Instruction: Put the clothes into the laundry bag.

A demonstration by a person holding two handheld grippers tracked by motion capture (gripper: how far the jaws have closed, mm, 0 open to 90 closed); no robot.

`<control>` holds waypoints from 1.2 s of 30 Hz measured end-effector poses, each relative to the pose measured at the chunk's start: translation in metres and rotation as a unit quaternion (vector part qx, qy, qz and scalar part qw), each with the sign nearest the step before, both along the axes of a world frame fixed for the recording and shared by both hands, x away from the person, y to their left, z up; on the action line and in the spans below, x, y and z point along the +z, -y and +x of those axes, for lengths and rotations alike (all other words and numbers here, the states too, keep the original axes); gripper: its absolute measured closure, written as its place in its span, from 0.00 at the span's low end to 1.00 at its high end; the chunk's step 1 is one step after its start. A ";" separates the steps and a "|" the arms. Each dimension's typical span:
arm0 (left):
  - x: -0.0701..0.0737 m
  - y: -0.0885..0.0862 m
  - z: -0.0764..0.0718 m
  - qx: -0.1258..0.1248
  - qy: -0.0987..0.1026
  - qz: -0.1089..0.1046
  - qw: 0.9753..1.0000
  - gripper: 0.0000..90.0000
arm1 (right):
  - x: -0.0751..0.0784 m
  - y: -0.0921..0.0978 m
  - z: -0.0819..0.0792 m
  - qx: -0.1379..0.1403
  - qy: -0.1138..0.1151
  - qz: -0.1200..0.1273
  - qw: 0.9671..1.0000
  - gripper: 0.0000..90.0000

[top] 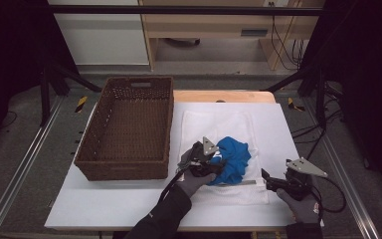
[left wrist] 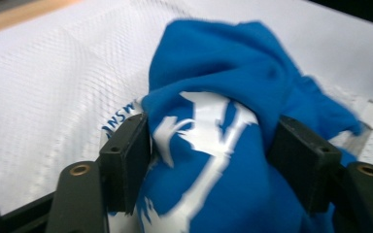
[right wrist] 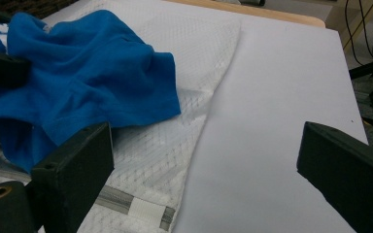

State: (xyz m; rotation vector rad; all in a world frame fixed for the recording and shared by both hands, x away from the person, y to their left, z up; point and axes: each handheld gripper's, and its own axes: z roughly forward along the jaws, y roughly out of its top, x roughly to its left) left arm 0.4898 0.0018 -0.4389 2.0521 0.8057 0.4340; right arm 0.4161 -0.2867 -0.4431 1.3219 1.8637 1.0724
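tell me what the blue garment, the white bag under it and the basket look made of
Blue garment: soft matte knit, probably cotton jersey, crumpled, with white print. White bag: thin mesh fabric, diamond grid showing, zip at its edge. Basket: brown woven wicker or rattan, by its weave.

**Black tools, grey gloves, dark sleeves**

The left tool [top: 212, 160] is black, topped by a grey three-cornered plate with small dark holes. Its two jaws are blocky black pads, each fixed by a small screw, mounted on rounded black arms that carry brass-coloured bushings. A black cable trails from it towards the near edge of the table. The right tool [top: 267, 178] has the same build: black body, grey triangular plate, thick square-ended pads, a brass bushing and a looping black cable at its right. Both hands wear grey gloves. The left forearm is in a black sleeve with a small pale mark.
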 end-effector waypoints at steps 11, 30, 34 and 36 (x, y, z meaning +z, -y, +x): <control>0.020 -0.037 -0.020 0.013 0.030 0.016 0.999 0.40 | 0.005 -0.018 0.002 0.022 0.005 -0.007 1.000 0.07; 0.003 -0.077 -0.066 0.023 0.018 0.008 1.000 0.88 | 0.016 -0.063 0.020 0.058 0.008 -0.003 0.998 0.07; -0.006 -0.076 -0.070 0.020 0.009 0.010 1.000 0.96 | 0.017 -0.071 0.025 0.060 0.005 -0.002 0.998 0.06; -0.008 -0.074 -0.072 0.017 0.008 0.009 1.000 1.00 | 0.017 -0.075 0.028 0.060 0.004 -0.002 0.998 0.05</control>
